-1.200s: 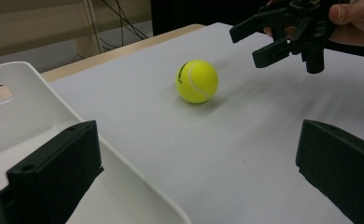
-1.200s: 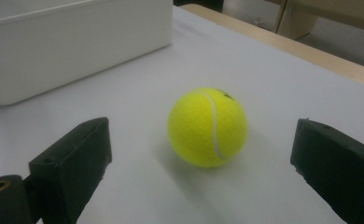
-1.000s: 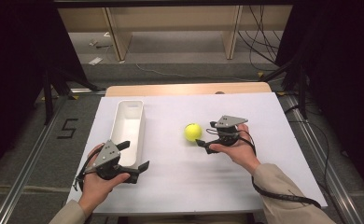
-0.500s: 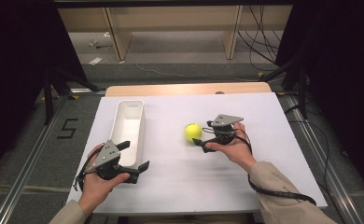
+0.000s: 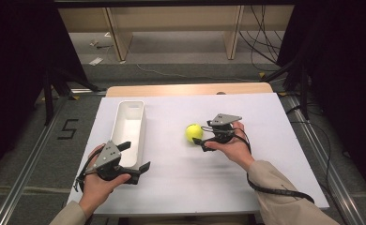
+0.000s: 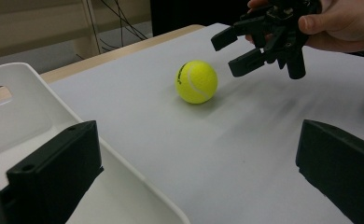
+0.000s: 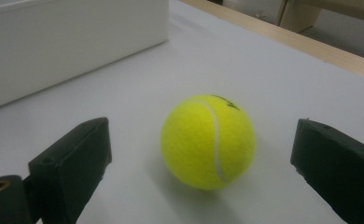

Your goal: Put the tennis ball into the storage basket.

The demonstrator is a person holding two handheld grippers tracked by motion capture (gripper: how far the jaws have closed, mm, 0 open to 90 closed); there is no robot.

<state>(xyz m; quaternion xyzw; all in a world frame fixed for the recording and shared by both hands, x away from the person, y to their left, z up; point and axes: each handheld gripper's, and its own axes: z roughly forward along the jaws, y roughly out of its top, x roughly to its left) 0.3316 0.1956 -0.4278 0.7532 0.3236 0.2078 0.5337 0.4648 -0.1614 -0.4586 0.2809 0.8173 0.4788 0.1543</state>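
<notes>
A yellow tennis ball (image 5: 194, 132) rests on the white table sheet, right of a long white bin (image 5: 141, 123). My right gripper (image 5: 202, 133) is open just to the ball's right, its jaws pointing at it. In the right gripper view the ball (image 7: 208, 140) sits ahead between the two spread jaws of the gripper (image 7: 206, 148), untouched. My left gripper (image 5: 135, 156) stays open at the bin's near end, holding nothing. The left gripper view shows its jaws wide apart (image 6: 196, 172), the ball (image 6: 196, 81) farther off and the right gripper (image 6: 229, 53) beyond it.
The bin (image 6: 26, 116) is empty and lies lengthwise at the left of the sheet. A wooden table edge (image 5: 186, 89) runs along the far side. Cables and shelf legs stand on the floor behind.
The right gripper has crept a little to the left, closer to the ball. The ball, the bin and the left gripper have not moved.
</notes>
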